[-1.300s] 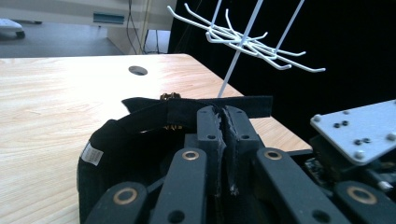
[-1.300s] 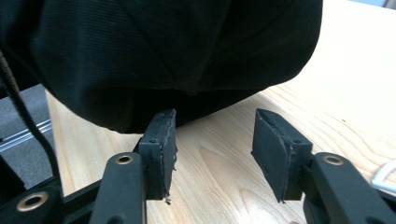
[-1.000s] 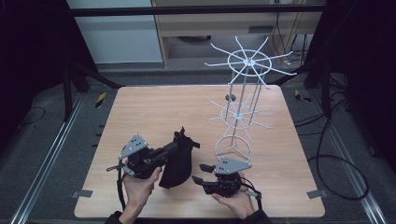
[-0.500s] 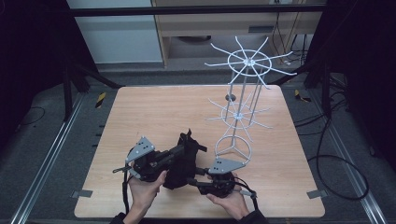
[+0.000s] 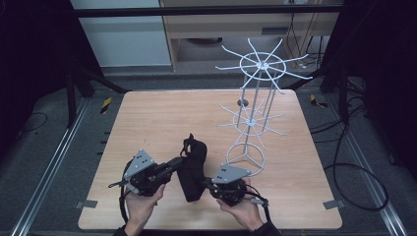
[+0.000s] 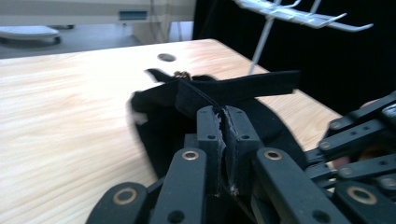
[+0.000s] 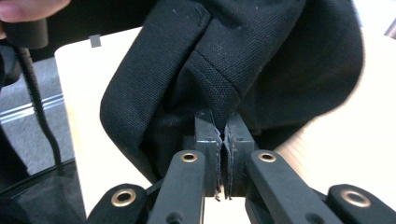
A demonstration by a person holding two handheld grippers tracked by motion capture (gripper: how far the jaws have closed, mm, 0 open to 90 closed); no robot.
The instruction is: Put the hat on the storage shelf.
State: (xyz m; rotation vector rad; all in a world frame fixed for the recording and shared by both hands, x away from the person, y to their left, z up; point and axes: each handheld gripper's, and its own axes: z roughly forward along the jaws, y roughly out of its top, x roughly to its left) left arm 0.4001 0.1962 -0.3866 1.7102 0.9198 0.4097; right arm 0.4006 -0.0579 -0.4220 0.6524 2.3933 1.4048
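Observation:
A black cloth piece [image 5: 193,162] with a strap and a small brass buckle hangs bunched just above the wooden table [image 5: 162,118], near its front edge. My left gripper [image 5: 173,164] comes at it from the left and is shut on its upper edge, where the fabric [image 6: 261,88] is pinched between the pads. My right gripper [image 5: 204,185] comes from the right. Its jaws have just been closing, and they are now shut on a fold of the cloth [image 7: 261,51] at its lower side.
A white wire rack [image 5: 252,123] with two tiers of spokes stands on a ring base at the table's right, close behind my right hand; its spokes [image 6: 299,16] show in the left gripper view. A small hole [image 6: 166,57] marks the tabletop.
The right gripper's jaws have closed on the lower fold of the cloth. The left gripper, with the cloth, has shifted slightly toward the front edge.

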